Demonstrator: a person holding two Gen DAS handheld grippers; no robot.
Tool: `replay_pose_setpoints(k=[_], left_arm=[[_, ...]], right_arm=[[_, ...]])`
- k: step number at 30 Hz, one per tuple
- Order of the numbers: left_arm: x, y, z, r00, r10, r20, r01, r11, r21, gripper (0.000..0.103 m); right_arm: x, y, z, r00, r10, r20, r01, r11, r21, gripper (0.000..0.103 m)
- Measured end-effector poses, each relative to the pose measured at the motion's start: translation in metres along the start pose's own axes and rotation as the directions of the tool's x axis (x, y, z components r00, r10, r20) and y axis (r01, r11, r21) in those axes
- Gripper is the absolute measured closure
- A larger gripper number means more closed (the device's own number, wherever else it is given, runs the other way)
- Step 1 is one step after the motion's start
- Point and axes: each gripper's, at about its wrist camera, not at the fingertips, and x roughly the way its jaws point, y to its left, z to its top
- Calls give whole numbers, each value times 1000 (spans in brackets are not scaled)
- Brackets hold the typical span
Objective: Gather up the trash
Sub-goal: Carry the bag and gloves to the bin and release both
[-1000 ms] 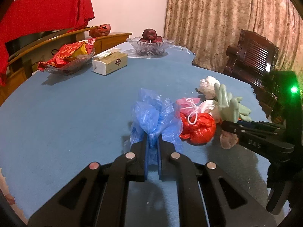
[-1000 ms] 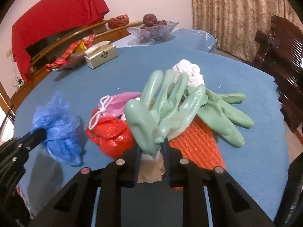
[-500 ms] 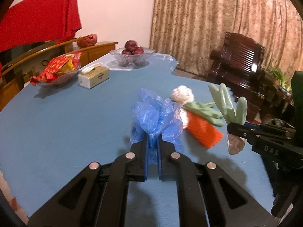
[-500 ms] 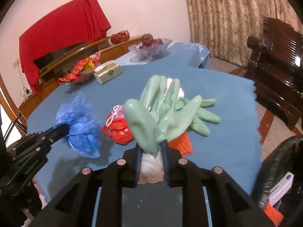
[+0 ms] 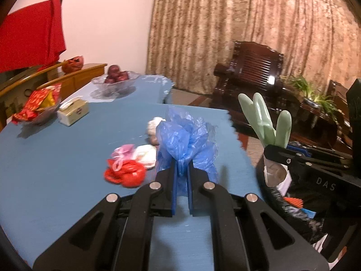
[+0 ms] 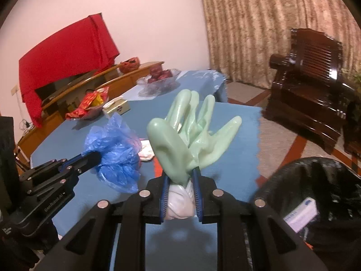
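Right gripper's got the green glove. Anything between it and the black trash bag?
Nothing visible. The right gripper holds the green glove near the table edge; the open black trash bag sits just right, below.

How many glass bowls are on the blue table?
2: a fruit bowl at the table's far end, and a bowl of red packets at its left, beside the tissue box.

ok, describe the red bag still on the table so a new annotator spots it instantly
Start at the blue table. On its near part, just left of the blue plastic bag held in the left gripper, lies the red bag. It is the only bright red crumpled piece there, with pink and white scraps touching it behind.
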Motion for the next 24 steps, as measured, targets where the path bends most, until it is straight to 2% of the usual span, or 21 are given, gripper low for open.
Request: replay_pose_setpoints(k=[10, 15, 24], left_arm=[[4, -70, 5, 991, -137, -2, 136, 988, 77, 96], [15, -112, 4, 975, -222, -30, 224, 967, 119, 96], [42, -176, -3, 946, -314, -82, 324, 930, 171, 96]], right_arm=[[-54, -53, -17, 990, -138, 33, 137, 990, 42, 83], [-82, -91, -34, 973, -229, 29, 226, 970, 94, 83], [-116, -156, -63, 935, -355, -13, 351, 919, 177, 83]])
